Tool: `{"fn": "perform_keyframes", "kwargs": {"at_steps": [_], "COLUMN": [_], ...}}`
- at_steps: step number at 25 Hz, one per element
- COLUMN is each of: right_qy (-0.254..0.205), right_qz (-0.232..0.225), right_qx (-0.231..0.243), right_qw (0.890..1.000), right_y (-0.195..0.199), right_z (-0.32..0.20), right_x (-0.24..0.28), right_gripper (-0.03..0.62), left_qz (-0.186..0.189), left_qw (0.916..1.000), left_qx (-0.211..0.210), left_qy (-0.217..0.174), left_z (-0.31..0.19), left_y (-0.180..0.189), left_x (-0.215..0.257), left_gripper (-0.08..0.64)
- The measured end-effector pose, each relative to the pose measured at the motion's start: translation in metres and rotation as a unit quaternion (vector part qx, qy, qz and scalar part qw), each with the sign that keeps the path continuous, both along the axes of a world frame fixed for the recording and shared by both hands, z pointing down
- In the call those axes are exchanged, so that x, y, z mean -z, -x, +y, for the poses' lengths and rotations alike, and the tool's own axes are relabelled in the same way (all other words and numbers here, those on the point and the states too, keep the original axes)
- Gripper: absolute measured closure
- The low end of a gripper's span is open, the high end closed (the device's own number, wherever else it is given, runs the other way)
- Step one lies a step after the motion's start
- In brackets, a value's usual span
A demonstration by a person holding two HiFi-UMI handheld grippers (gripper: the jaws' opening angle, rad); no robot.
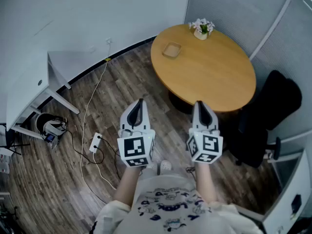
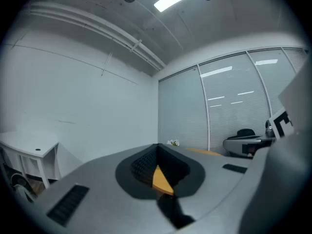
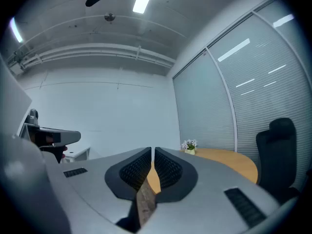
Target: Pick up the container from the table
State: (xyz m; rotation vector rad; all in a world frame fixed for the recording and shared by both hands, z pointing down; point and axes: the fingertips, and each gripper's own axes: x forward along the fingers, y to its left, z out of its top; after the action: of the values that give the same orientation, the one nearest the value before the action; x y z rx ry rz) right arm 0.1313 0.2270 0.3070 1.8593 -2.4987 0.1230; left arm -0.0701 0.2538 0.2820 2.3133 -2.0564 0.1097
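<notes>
Lying well beyond left gripper point(image 1: 141, 102), right gripper point(image 1: 199, 103), container point(image 1: 171, 49)

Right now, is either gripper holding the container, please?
No, the container sits on the table, well away from the left gripper and right gripper.

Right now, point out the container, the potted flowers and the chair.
container point(image 1: 172, 49), head view, its middle.
potted flowers point(image 1: 202, 28), head view, the blossoms.
chair point(image 1: 273, 100), head view, its black upholstery.

There is one round worktop point(image 1: 214, 82), and on it one container point(image 1: 171, 49) and one flower pot point(image 1: 202, 29). There is one black chair point(image 1: 268, 111), one white desk point(image 1: 29, 77) and one power strip point(image 1: 95, 142). The grippers number two: left gripper point(image 1: 140, 103), right gripper point(image 1: 199, 104).
</notes>
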Motion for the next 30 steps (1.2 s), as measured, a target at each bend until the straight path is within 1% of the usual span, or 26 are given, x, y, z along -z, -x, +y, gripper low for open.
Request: {"fn": "perform_keyframes", "kwargs": {"at_steps": [6, 12, 18, 23, 27, 30], "right_qy": [-0.002, 0.0, -0.003, 0.003, 0.01, 0.015], "right_qz": [-0.001, -0.006, -0.007, -0.005, -0.003, -0.003], "right_qx": [0.002, 0.007, 0.015, 0.025, 0.035, 0.04], "right_qw": [1.0, 1.0, 1.0, 1.0, 0.999, 0.999], "right_y": [0.002, -0.004, -0.011, -0.014, -0.018, -0.016], "right_z": [0.001, -0.005, -0.02, -0.032, -0.042, -0.051], "right_x": [-0.001, -0.002, -0.007, -0.016, -0.021, -0.026], "right_gripper": [0.569, 0.57, 0.569, 0.569, 0.569, 0.569], "left_qz": [0.002, 0.0, 0.003, 0.018, 0.034, 0.035], "left_qw": [1.0, 1.0, 0.9998, 0.9994, 0.999, 0.9989], "left_qx": [0.0, 0.002, 0.018, 0.03, 0.029, 0.031], "left_qy": [0.002, 0.001, -0.002, -0.003, 0.004, 0.013], "left_z": [0.0, -0.006, -0.019, -0.03, -0.039, -0.048], "left_y": [0.0, -0.007, -0.012, -0.017, -0.025, -0.027], "left_x": [-0.003, -0.003, -0.006, -0.011, -0.017, -0.023], "left_gripper": [0.558, 0.558, 0.558, 0.558, 0.558, 0.558]}}
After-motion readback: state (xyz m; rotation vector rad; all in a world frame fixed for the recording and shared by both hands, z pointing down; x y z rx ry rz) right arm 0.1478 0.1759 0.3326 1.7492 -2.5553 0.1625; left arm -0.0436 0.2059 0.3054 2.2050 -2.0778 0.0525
